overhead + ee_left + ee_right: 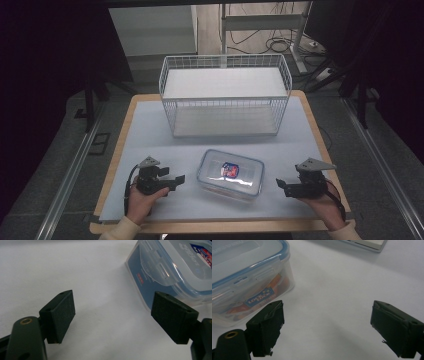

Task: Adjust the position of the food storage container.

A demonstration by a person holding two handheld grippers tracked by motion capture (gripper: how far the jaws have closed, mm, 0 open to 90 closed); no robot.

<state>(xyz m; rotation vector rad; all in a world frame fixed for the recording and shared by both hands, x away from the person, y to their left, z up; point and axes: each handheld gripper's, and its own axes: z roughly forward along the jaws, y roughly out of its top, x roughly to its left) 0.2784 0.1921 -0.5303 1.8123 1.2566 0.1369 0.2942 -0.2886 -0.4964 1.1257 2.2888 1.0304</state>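
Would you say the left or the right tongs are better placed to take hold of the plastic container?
Probably the left tongs: they sit open and nearer the container, with its clasped side just ahead. The right tongs, also open, stand slightly farther off.

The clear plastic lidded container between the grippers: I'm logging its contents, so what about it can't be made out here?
- Clear plastic lidded container, high view: contents hidden by lid glare; label too small.
- Left gripper view: far side cut off by the frame's edge.
- Right gripper view: orange contents blurred behind its wall, left part cut off.
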